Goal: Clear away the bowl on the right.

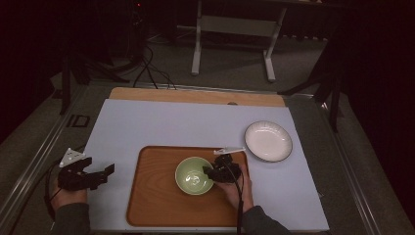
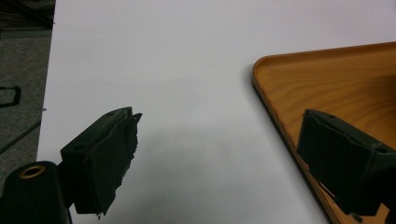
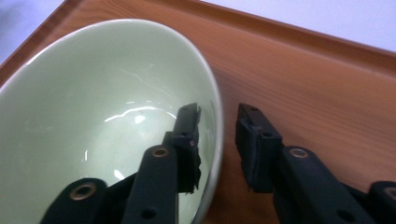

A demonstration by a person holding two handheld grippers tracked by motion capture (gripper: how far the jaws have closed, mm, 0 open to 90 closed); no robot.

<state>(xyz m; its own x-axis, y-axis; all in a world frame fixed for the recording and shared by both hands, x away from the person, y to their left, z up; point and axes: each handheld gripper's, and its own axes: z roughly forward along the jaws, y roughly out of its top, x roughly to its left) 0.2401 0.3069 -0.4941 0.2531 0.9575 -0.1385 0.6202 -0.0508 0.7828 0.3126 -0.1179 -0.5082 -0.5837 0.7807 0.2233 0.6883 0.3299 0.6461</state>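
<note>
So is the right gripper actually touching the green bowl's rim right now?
Apart. In the right gripper view the right gripper straddles the green bowl rim, one jaw inside, one outside, with a visible gap on each side.

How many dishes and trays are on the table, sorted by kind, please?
Green bowl: 1, on the tray
White plate: 1, on the mat right of the tray
Wooden tray: 1
Total: 3

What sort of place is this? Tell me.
Probably a lab or recording workspace, not a kitchen: a dim carpeted room, a pale mat on the table, a metal-legged workbench behind, cables on the floor.
</note>
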